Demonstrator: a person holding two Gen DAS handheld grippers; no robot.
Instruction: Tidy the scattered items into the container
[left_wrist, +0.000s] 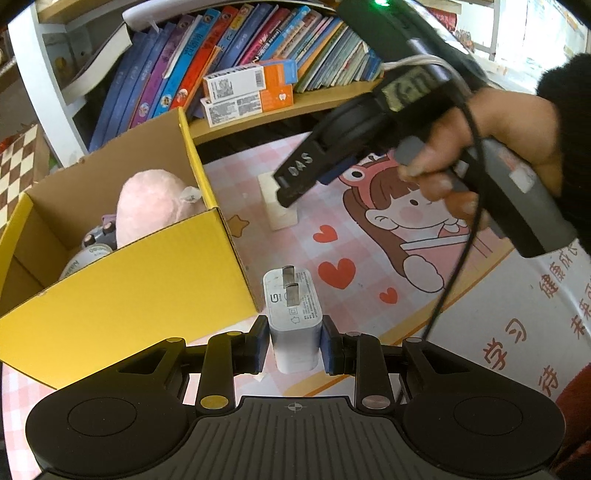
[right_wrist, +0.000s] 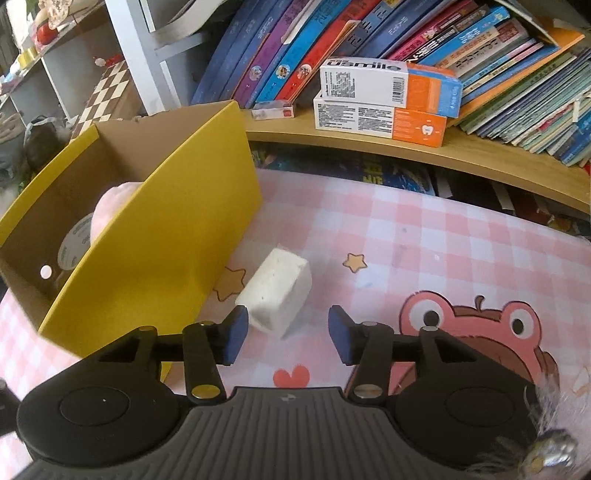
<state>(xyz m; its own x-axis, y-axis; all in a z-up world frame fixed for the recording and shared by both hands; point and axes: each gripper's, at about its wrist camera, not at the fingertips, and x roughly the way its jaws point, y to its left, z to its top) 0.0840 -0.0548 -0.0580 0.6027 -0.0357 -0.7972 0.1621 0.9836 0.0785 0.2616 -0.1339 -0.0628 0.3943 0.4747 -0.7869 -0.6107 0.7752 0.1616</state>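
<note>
My left gripper (left_wrist: 294, 345) is shut on a white plug charger (left_wrist: 293, 314), prongs pointing forward, just right of the yellow cardboard box (left_wrist: 140, 280). Inside the box lie a pink plush toy (left_wrist: 155, 199) and a round tin (left_wrist: 86, 258). A white foam block (left_wrist: 277, 201) lies on the pink checked cloth; in the right wrist view this block (right_wrist: 275, 293) sits just ahead of my open right gripper (right_wrist: 288, 334), nearer its left finger, beside the box wall (right_wrist: 166, 254). The right gripper (left_wrist: 295, 181), held by a hand (left_wrist: 480, 147), hovers over the block.
A wooden shelf (right_wrist: 406, 151) at the back holds leaning books (right_wrist: 332, 37) and two stacked orange-and-white cartons (right_wrist: 384, 99). A chessboard (left_wrist: 18, 166) stands at the far left. The cloth (right_wrist: 424, 258) with a cartoon print stretches to the right. A furry object (right_wrist: 554, 435) shows at the lower right.
</note>
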